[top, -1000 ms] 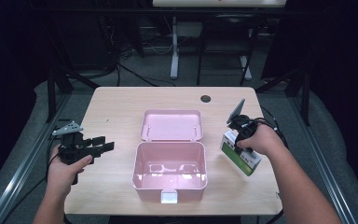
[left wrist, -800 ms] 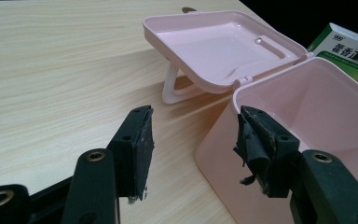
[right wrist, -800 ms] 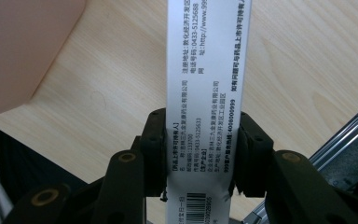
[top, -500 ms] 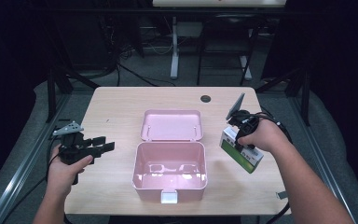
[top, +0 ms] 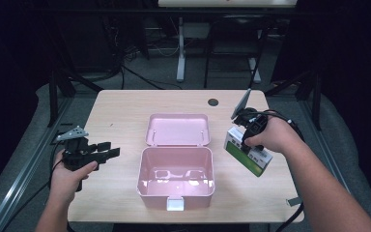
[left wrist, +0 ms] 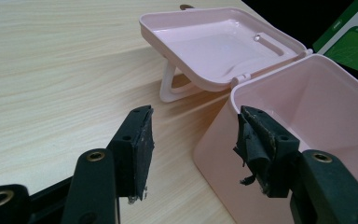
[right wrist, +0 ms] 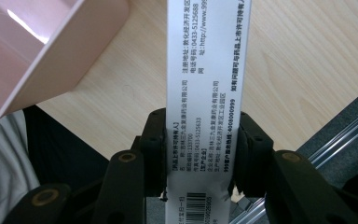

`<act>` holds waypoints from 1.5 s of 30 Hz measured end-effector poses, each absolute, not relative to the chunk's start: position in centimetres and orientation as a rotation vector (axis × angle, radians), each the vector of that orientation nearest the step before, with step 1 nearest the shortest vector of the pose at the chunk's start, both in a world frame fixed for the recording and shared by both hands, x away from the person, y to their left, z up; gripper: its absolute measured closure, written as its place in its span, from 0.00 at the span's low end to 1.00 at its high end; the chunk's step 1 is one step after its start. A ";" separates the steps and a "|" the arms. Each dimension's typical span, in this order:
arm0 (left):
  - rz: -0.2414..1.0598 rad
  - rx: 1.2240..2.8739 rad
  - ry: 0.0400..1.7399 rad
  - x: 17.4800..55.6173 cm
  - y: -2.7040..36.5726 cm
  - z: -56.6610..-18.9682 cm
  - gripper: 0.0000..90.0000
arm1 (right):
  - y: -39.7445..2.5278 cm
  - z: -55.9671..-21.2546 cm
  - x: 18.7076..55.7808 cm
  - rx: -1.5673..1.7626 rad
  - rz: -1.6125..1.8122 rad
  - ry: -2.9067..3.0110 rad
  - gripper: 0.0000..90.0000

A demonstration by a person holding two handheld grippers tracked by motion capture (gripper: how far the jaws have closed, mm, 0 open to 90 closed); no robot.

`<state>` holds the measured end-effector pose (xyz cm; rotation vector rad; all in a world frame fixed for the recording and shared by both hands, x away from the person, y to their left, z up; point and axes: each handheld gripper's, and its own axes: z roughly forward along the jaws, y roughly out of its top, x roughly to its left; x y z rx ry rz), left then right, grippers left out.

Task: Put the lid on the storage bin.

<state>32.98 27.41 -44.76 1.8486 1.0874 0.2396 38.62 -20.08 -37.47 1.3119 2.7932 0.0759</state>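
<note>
Carton: the green and white carton [top: 248, 153] is hanging above the right part of the desk [top: 121, 108], just beside the right wall of the pink box, not yet inside it.
Right claw: the right claw [right wrist: 196, 144] is pressing its two jaws on the narrow printed side of the carton, so it is holding it firmly in the air.
Pink box: the pink box [top: 176, 176] is standing open near the front edge, and its inside is looking empty.
Lid: the lid [top: 177, 129] is lying back behind the box, resting tilted on the desk.
Left claw: the left claw [left wrist: 193, 144] is standing wide and holding nothing, one jaw near the box's corner, not touching it.
Done: I am judging that the opening and the picking up are finished.
Left to do: carrying the carton over the rim, lowering it in, releasing, and probably closing the lid.
</note>
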 end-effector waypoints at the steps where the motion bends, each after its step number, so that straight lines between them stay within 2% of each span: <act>1: 0.239 1.848 1.088 33.0 27.4 -44.8 0.50 | -20.0 -37.4 38.6 1.308 0.076 2.797 0.68; 19: 0.238 1.856 1.091 33.1 27.4 -44.9 0.50 | -18.3 -35.4 37.7 1.226 0.082 2.827 0.68; 45: 0.241 1.847 1.093 33.1 27.6 -44.9 0.51 | -10.2 -34.0 35.0 0.826 0.100 2.941 0.68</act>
